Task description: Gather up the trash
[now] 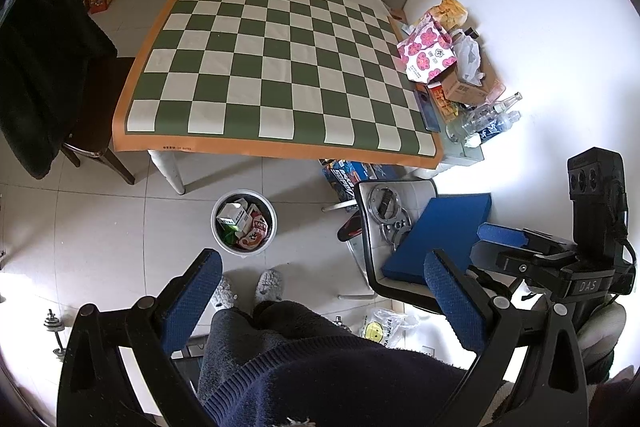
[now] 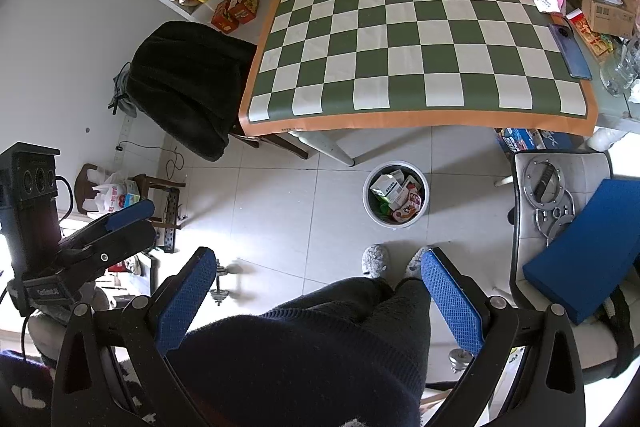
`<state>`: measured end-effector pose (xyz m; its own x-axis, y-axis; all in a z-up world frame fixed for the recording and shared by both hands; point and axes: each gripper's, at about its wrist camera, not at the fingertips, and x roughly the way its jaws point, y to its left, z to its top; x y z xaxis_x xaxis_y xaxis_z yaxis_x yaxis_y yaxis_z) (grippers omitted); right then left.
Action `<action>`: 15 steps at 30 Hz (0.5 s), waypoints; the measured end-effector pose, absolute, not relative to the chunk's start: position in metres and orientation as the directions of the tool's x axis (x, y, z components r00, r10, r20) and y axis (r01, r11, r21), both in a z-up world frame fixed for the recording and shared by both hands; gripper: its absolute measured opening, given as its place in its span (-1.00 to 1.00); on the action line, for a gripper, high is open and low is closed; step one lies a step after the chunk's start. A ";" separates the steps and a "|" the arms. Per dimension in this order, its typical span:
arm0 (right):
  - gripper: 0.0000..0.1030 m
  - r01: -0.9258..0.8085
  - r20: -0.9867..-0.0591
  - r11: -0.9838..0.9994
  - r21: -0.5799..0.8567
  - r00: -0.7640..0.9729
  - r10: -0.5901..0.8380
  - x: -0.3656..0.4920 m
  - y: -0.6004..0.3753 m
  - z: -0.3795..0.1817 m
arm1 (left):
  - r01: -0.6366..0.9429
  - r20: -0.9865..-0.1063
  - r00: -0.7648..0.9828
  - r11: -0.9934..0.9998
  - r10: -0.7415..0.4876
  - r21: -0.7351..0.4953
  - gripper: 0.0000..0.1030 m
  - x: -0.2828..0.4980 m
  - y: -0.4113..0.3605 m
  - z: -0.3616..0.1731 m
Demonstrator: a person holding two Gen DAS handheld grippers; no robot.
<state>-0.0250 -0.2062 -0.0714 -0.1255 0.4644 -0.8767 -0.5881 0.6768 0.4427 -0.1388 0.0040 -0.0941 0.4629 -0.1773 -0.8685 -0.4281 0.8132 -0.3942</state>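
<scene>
Both tools held released above the floor

The round grey trash bin (image 1: pixel 244 221) was kept filled with cartons beside the checkered table (image 1: pixel 276 67); left tool (image 1: pixel 320 301) and right tool (image 2: pixel 320 301) gripped nothing.

A checkered cloth (image 1: pixel 272 67) covers the desk (image 1: pixel 468 155); boxes (image 1: pixel 464 89), a flowered bag (image 1: pixel 428 51) and bottles (image 1: pixel 484 119) crowd its right edge. A full bin (image 1: pixel 244 221) stands on the tiled floor (image 1: pixel 100 227).

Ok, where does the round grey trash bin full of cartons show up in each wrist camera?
Left wrist: round grey trash bin on the floor, lower centre-left, below the table's front edge.
Right wrist: bin right of centre, below that edge.
Shared landmark: green-and-white checkered tablecloth, directly above the bin in both.
</scene>
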 end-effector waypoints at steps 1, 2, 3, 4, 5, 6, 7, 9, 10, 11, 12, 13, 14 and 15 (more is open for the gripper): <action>1.00 -0.586 -0.877 0.678 0.443 -0.126 0.464 -0.024 -0.204 -0.071 | -0.428 -0.869 0.463 0.814 -0.177 -0.393 1.00 -0.138 0.003 -0.094; 1.00 -0.586 -0.877 0.678 0.443 -0.126 0.464 -0.024 -0.204 -0.071 | -0.429 -0.869 0.463 0.813 -0.176 -0.393 1.00 -0.139 0.004 -0.094; 1.00 -0.586 -0.877 0.679 0.443 -0.126 0.464 -0.025 -0.206 -0.071 | -0.430 -0.868 0.464 0.812 -0.176 -0.394 1.00 -0.139 0.003 -0.094; 1.00 -0.585 -0.877 0.679 0.444 -0.125 0.465 -0.024 -0.204 -0.071 | -0.430 -0.868 0.465 0.812 -0.175 -0.394 1.00 -0.139 0.004 -0.094; 1.00 -0.587 -0.877 0.678 0.442 -0.125 0.464 -0.024 -0.203 -0.071 | -0.430 -0.868 0.465 0.812 -0.175 -0.395 1.00 -0.139 0.003 -0.094; 1.00 -0.585 -0.877 0.679 0.443 -0.126 0.464 -0.024 -0.204 -0.071 | -0.429 -0.868 0.464 0.813 -0.175 -0.393 1.00 -0.139 0.004 -0.094; 1.00 -0.584 -0.877 0.680 0.444 -0.125 0.465 -0.024 -0.203 -0.070 | -0.430 -0.868 0.465 0.812 -0.175 -0.394 1.00 -0.139 0.003 -0.094; 1.00 -0.586 -0.877 0.679 0.443 -0.125 0.464 -0.024 -0.203 -0.071 | -0.429 -0.868 0.464 0.814 -0.175 -0.393 1.00 -0.140 0.004 -0.094; 1.00 -0.583 -0.876 0.681 0.444 -0.124 0.465 -0.024 -0.202 -0.071 | -0.429 -0.868 0.465 0.813 -0.175 -0.394 1.00 -0.140 0.004 -0.094; 1.00 -0.583 -0.876 0.680 0.445 -0.125 0.466 -0.025 -0.203 -0.071 | -0.429 -0.867 0.466 0.812 -0.176 -0.395 1.00 -0.140 0.004 -0.094; 1.00 -0.583 -0.876 0.680 0.444 -0.124 0.466 -0.024 -0.202 -0.071 | -0.428 -0.868 0.465 0.814 -0.175 -0.393 1.00 -0.140 0.005 -0.094; 1.00 -0.582 -0.876 0.681 0.445 -0.123 0.466 -0.024 -0.203 -0.072 | -0.428 -0.868 0.465 0.813 -0.175 -0.394 1.00 -0.141 0.006 -0.094; 1.00 -0.579 -0.875 0.683 0.446 -0.123 0.468 -0.024 -0.201 -0.071 | -0.429 -0.867 0.467 0.812 -0.176 -0.396 1.00 -0.140 0.005 -0.093; 1.00 -0.580 -0.876 0.682 0.445 -0.124 0.467 -0.024 -0.201 -0.071 | -0.427 -0.867 0.466 0.814 -0.175 -0.394 1.00 -0.141 0.006 -0.093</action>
<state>-0.0241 -0.2015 -0.0714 -0.1235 0.4667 -0.8758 -0.5799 0.6822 0.4453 -0.1411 0.0063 -0.0931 0.4661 -0.1751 -0.8672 -0.4274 0.8137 -0.3940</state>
